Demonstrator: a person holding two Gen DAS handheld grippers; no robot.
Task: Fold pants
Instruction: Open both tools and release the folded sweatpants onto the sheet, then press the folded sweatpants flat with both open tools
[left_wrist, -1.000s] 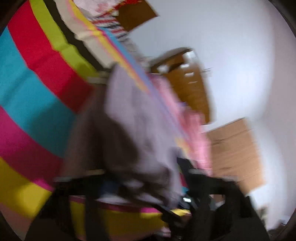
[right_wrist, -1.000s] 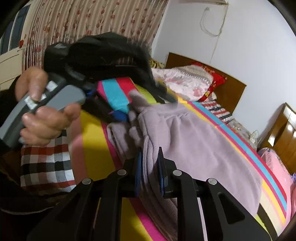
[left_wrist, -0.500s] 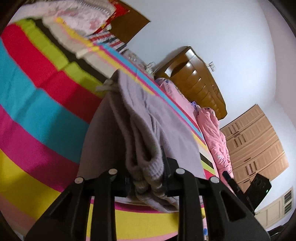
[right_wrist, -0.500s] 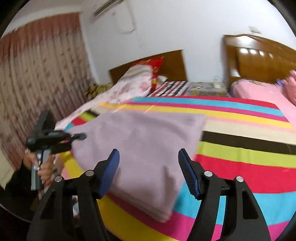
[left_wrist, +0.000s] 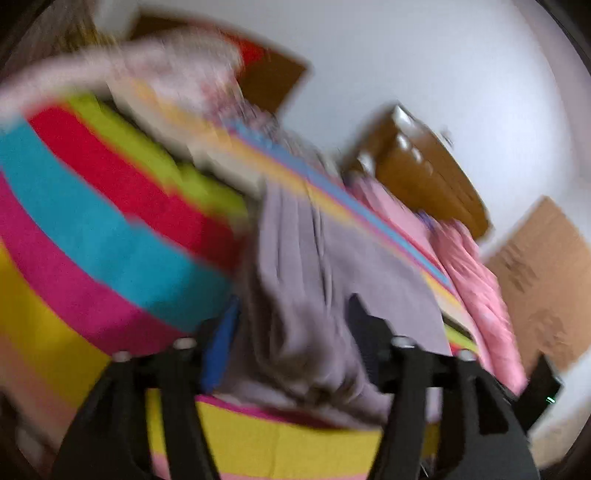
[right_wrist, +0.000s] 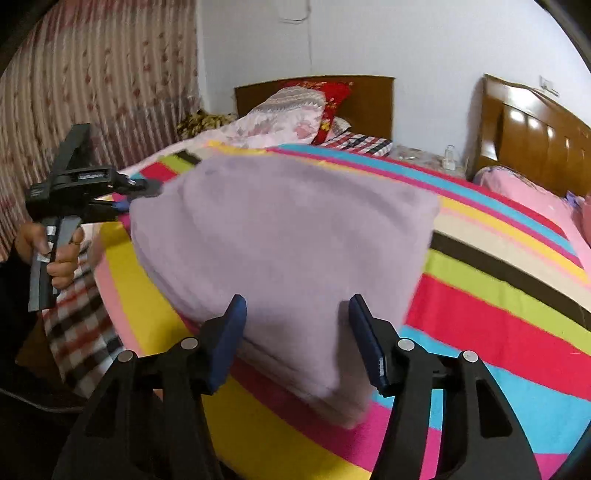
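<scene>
A dark wooden headboard (right_wrist: 373, 99) stands against the plain white wall (right_wrist: 424, 44). Left of it hangs a striped floral curtain (right_wrist: 99, 85); right of it stands a second, glossy brown headboard (right_wrist: 532, 136).

The left wrist view is smeared by motion blur — the pants (left_wrist: 295, 295) are just a lilac smudge, folds unreadable. The right view cuts the striped bedspread (right_wrist: 498, 314) off at the edge, and the far pillow (right_wrist: 295, 107) pattern is too soft to read.
</scene>
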